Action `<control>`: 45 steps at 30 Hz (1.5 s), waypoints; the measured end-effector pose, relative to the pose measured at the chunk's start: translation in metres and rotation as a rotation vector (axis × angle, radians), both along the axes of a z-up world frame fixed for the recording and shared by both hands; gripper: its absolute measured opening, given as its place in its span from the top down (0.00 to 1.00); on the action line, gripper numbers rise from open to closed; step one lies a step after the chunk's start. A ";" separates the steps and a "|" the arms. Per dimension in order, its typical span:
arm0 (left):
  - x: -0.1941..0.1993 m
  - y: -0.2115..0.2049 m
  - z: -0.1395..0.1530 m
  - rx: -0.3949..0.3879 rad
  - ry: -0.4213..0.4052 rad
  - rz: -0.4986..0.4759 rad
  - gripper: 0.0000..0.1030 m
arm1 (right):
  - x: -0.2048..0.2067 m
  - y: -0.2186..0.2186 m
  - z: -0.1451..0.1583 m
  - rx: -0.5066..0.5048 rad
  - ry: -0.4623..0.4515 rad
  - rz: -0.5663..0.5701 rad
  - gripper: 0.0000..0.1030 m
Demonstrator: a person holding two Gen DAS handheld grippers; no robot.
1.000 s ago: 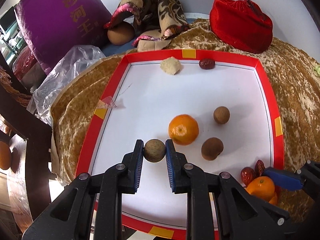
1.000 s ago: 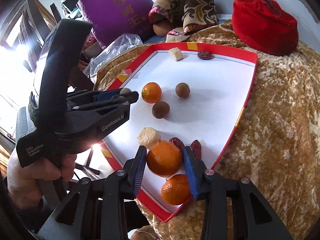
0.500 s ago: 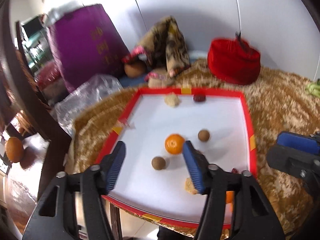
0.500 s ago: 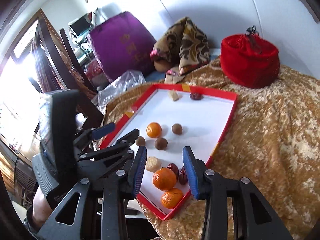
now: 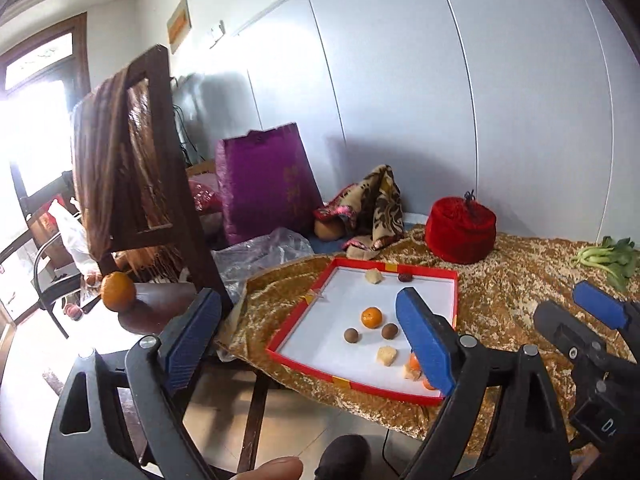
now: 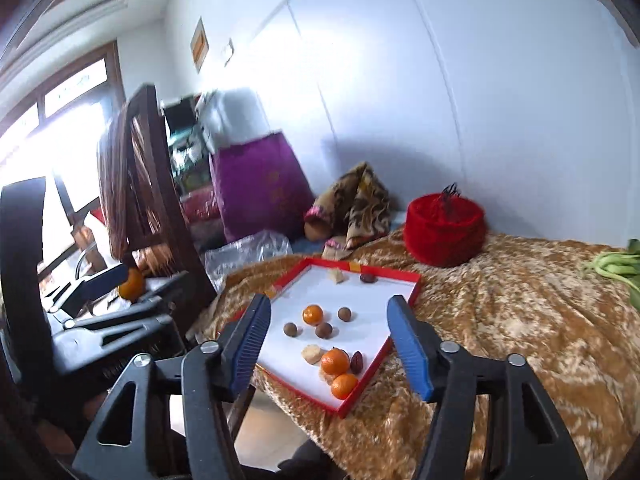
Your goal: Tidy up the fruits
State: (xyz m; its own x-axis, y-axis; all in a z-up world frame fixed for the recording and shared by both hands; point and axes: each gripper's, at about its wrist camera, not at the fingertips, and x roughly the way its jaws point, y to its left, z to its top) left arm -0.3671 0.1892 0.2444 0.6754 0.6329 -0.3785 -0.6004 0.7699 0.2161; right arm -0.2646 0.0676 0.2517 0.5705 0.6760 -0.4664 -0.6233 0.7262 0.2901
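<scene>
Fruits are spread over the white floor of the red-rimmed tray point(image 6: 404, 294) on the gold cloth point(image 6: 512, 320): a lone orange point(image 6: 312, 314) near the centre, three brown round fruits around it, two oranges point(image 6: 335, 361) and red dates point(image 6: 357, 362) grouped at the tray's 5 o'clock corner. Both the left gripper point(image 5: 308, 340) and the right gripper point(image 6: 328, 344) are held wide apart, empty, well above the tray. Sorting seems partly done; the lone orange is best approached from above, jaws straddling it, and closed gently so it cannot roll.

Black tongs point(image 5: 312, 340) with ribbed blue pads point(image 6: 408, 344), silver screws.
</scene>
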 end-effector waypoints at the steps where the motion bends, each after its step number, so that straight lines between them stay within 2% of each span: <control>1: -0.013 -0.001 0.008 0.007 -0.022 0.015 0.00 | -0.016 -0.004 0.010 -0.002 -0.039 -0.007 0.33; 2: -0.024 -0.001 0.014 0.012 -0.040 0.031 0.00 | -0.025 -0.006 0.018 -0.008 -0.065 -0.009 0.32; 4: -0.046 -0.003 0.028 0.017 -0.080 0.055 0.00 | -0.048 -0.009 0.037 -0.015 -0.122 0.001 0.25; 8: -0.077 -0.005 0.044 0.015 -0.114 0.068 0.00 | -0.079 -0.016 0.069 0.009 -0.162 0.004 0.20; 14: -0.109 -0.011 0.056 0.018 -0.136 0.040 0.00 | -0.118 -0.019 0.092 -0.013 -0.223 0.013 0.19; 18: -0.123 -0.012 0.062 0.019 -0.151 0.027 0.00 | -0.141 -0.021 0.105 -0.010 -0.250 0.017 0.14; 23: -0.140 -0.009 0.066 -0.010 -0.176 0.039 0.00 | -0.156 -0.019 0.111 -0.021 -0.269 0.001 0.13; 32: -0.157 -0.003 0.069 0.003 -0.193 0.072 0.00 | -0.168 -0.019 0.115 -0.025 -0.286 -0.041 0.09; 45: -0.169 -0.001 0.072 0.012 -0.198 0.089 0.00 | -0.185 -0.004 0.124 -0.036 -0.339 -0.020 0.08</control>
State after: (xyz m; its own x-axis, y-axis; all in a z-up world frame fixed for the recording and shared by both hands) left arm -0.5366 0.1880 0.3160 0.6772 0.6969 -0.2362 -0.6974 0.7102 0.0961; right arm -0.4494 0.0631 0.3758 0.7100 0.6499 -0.2711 -0.6657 0.7450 0.0425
